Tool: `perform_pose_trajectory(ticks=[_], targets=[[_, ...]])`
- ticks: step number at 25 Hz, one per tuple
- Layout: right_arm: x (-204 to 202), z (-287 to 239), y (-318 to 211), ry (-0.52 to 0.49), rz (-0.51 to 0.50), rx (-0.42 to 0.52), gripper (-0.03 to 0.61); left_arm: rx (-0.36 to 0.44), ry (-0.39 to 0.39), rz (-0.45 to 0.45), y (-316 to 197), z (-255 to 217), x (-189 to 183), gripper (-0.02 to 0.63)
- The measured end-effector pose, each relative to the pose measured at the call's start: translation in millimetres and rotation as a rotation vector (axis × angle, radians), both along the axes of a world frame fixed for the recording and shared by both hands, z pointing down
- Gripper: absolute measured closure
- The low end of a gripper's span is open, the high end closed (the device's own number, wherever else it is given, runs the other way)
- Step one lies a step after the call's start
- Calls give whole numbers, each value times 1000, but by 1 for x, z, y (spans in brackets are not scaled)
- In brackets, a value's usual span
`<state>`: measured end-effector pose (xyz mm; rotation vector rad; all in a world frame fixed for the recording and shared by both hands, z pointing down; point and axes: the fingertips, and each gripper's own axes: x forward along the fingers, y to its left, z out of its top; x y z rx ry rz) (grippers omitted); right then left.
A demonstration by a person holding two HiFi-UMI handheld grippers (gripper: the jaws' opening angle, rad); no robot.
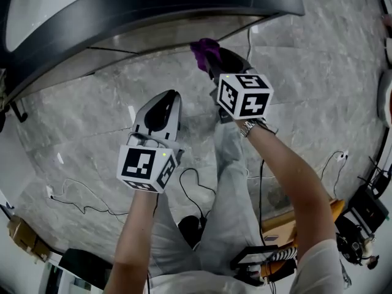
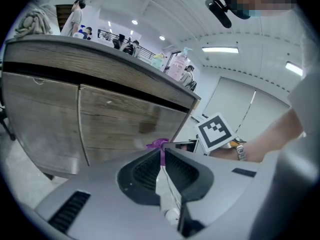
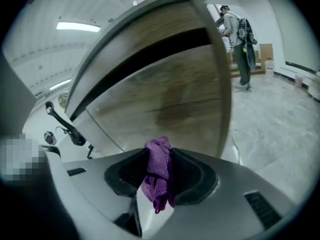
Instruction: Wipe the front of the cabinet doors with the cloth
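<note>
Wood-grain doors (image 3: 175,99) face the right gripper (image 3: 160,156), clamped on the cloth (image 3: 158,180); the left gripper (image 2: 162,153) is closed, empty. Rubbing could tug the small bunch free.

The cloth (image 3: 159,171) sits in the right tool (image 3: 160,156) before the cabinet doors (image 3: 170,94).

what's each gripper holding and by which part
The right gripper pinches the purple cloth at its bunched middle, ends poking out above and below. The left gripper is shut, empty.
</note>
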<state>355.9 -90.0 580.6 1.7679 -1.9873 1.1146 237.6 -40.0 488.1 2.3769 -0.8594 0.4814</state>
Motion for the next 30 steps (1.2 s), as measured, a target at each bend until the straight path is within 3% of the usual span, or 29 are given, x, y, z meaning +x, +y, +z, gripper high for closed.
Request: perform_pose_trajectory(ticks=[4, 7, 12, 17, 22, 30], targets=[[-109, -32, -32, -54, -159, 87, 425, 25, -24, -64, -13, -12, -56, 598], [-173, -58, -56, -97, -210, 137, 425, 47, -34, -110, -20, -21, -97, 598], [-218, -93, -87, -96, -236, 205, 425, 52, -34, -199, -21, -34, -138, 598], [-183, -93, -107, -97, -182, 200, 426, 27, -43, -249, -14, -31, -136, 598], [-126, -99, -90, -56, -169, 218, 430, 4, -16, -262, -7, -29, -91, 598], [-1, -107, -57, 37, -43, 228, 440, -2, 43, -108, -9, -32, 19, 598]])
